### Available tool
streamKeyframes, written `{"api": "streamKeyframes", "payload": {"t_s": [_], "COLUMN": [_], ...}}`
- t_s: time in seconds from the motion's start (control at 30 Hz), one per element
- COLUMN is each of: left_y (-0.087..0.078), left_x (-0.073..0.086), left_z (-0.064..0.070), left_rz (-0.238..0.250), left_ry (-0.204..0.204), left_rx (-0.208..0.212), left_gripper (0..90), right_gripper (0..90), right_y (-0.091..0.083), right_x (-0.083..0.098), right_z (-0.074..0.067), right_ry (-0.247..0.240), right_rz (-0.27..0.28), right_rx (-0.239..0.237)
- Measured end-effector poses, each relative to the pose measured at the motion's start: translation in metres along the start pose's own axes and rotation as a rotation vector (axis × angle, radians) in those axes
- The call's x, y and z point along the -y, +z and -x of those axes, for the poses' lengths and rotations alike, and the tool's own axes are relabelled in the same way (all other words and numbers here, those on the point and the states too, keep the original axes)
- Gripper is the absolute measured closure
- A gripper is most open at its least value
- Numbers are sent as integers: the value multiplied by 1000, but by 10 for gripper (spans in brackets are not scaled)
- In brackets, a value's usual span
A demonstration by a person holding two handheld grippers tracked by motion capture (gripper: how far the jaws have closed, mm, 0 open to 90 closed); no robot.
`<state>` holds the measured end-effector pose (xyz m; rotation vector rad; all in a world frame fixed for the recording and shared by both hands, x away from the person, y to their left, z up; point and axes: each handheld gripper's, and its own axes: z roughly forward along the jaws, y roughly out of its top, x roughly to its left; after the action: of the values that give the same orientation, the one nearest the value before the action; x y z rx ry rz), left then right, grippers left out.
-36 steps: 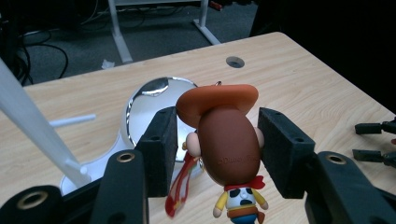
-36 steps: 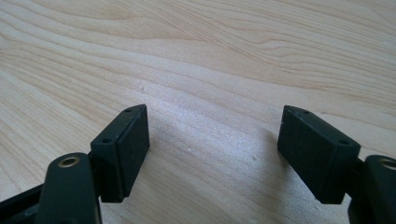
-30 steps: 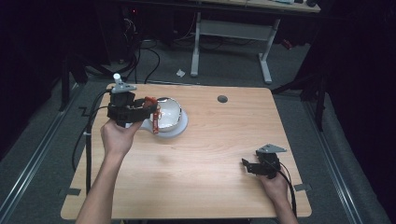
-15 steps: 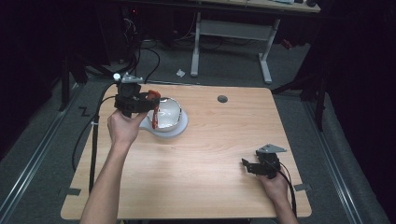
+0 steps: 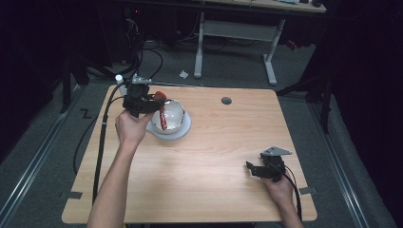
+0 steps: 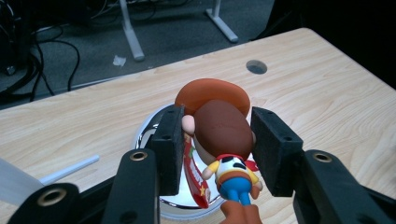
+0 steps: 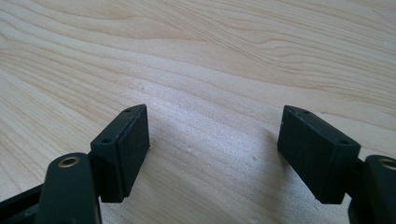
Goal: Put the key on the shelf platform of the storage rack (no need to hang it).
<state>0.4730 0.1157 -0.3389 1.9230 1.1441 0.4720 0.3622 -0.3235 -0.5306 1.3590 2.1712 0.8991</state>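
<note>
A cowboy toy figure (image 6: 222, 133) with a brown hat, yellow shirt and blue trousers sits between the jaws of my left gripper (image 6: 217, 120), which is shut on its head. In the high view the figure (image 5: 163, 118) hangs from the left gripper (image 5: 154, 100) over a shiny metal bowl (image 5: 175, 111) standing on a white plate (image 5: 184, 130) at the table's far left. The bowl's rim (image 6: 145, 133) shows under the toy. My right gripper (image 5: 252, 168) rests low at the table's near right, open, with bare wood between its jaws (image 7: 215, 140).
A dark round hole (image 5: 226, 100) sits in the tabletop near the far edge. A small white object (image 5: 119, 78) stands at the far left corner, and a white stick (image 6: 70, 169) lies left of the bowl. Desk legs and cables lie on the floor beyond.
My left gripper has moved away from me and a little to the right with the toy, bringing it over the bowl. The right gripper has stayed still.
</note>
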Motion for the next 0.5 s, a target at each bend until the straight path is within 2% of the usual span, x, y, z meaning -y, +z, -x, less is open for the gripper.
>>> {"api": "streamKeyframes", "payload": {"t_s": [0.23, 0.37, 0.5], "left_y": [20, 28, 38], "left_x": [3, 7, 15], "left_z": [6, 6, 2], "left_rz": [-13, -9, -18], "left_ry": [21, 7, -10], "left_rx": [-14, -13, -30], "left_gripper": [568, 568, 568], "right_gripper": [250, 250, 250], "right_y": [0, 0, 0], "right_x": [0, 0, 0], "right_z": [0, 0, 0], "right_ry": [0, 0, -2], "right_rz": [0, 0, 1], "right_rx": [0, 0, -1]}}
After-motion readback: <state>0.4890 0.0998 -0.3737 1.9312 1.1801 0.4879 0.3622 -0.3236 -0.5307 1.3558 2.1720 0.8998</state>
